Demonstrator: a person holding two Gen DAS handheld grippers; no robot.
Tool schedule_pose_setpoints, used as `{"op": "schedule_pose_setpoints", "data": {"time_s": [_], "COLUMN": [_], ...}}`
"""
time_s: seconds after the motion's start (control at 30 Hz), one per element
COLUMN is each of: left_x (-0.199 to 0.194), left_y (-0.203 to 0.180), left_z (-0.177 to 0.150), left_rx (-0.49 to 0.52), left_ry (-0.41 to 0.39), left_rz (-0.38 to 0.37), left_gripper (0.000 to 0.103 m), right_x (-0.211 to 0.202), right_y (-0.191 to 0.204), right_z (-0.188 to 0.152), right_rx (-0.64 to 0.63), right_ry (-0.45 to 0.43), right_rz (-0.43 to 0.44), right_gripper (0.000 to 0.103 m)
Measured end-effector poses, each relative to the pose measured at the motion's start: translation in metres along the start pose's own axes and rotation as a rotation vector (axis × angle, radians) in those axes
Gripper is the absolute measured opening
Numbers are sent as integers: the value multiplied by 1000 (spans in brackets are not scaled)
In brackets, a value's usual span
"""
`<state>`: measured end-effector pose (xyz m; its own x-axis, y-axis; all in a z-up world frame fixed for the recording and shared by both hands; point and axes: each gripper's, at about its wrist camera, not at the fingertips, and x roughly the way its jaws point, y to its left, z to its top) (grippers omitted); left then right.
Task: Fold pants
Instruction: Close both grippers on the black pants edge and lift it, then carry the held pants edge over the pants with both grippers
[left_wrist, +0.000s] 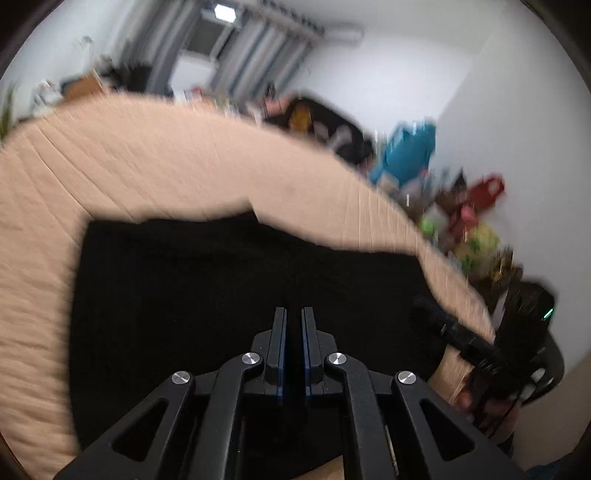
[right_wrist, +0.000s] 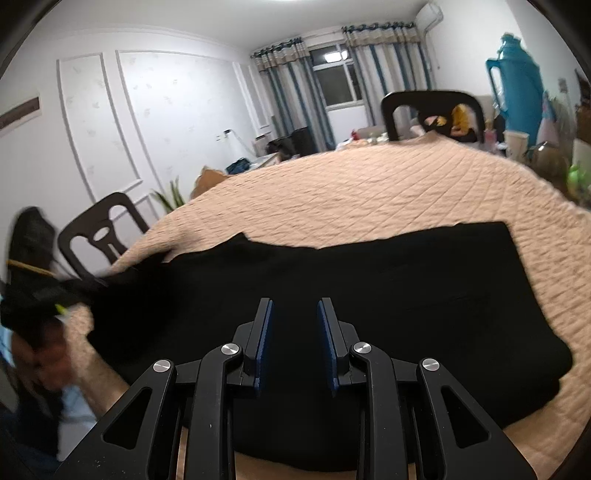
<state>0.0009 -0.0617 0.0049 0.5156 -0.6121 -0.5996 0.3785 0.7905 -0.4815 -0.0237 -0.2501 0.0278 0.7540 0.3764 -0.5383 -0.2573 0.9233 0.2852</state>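
Observation:
Black pants lie spread across a beige quilted table cover. In the blurred left wrist view my left gripper sits low over the cloth, its jaws nearly together with only dark fabric in the slit. The right wrist view shows that left gripper at the far left, with the pants' left end drawn up into it. My right gripper hovers over the middle of the pants, jaws apart and nothing pinched. It also shows as a blurred right gripper at the pants' right edge.
A dark chair stands at the table's left and another chair at the far side. A blue thermos and small clutter crowd the right end. A person's hand holds the left gripper.

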Motion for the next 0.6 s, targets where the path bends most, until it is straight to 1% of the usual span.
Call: {"op": "schedule_pose_setpoints", "data": {"time_s": [0.07,0.1,0.17,0.2,0.23,0.27,0.3,0.33,0.37,0.43,0.5,0.6], "left_x": [18,17,7,-1,-13,-22,-30,-40,-46,-55,-59,-57], "left_y": [-2,-4,-9,-9,-7,-7,-5,0,7,23,36,53], "left_z": [-9,-11,-11,-9,-9,-9,-8,-8,-6,-7,-11,-20], "left_rx": [-12,-9,6,4,7,13,15,12,6,-14,-32,-70], "left_ry": [70,61,49,28,1,-30,-61,-91,-114,-147,-157,-147], "left_rz": [-34,-39,-57,-70,-70,-60,-40,-2,33,109,167,194], "left_gripper": [8,10,19,30,38,40,40,40,40,40,40,40], "right_x": [5,7,11,14,16,20,23,27,31,41,54,79], "right_y": [0,1,2,3,5,7,11,15,18,27,36,50], "right_z": [-2,-3,-4,-4,-4,-4,-4,-4,-4,-2,0,3], "right_rx": [14,21,38,48,57,65,70,74,76,79,71,49], "right_ry": [22,36,54,61,71,85,97,112,124,156,194,266], "right_rz": [35,56,90,112,136,166,190,218,235,272,301,300], "right_gripper": [25,25,25,25,25,25,25,27,33,38,39,39]}}
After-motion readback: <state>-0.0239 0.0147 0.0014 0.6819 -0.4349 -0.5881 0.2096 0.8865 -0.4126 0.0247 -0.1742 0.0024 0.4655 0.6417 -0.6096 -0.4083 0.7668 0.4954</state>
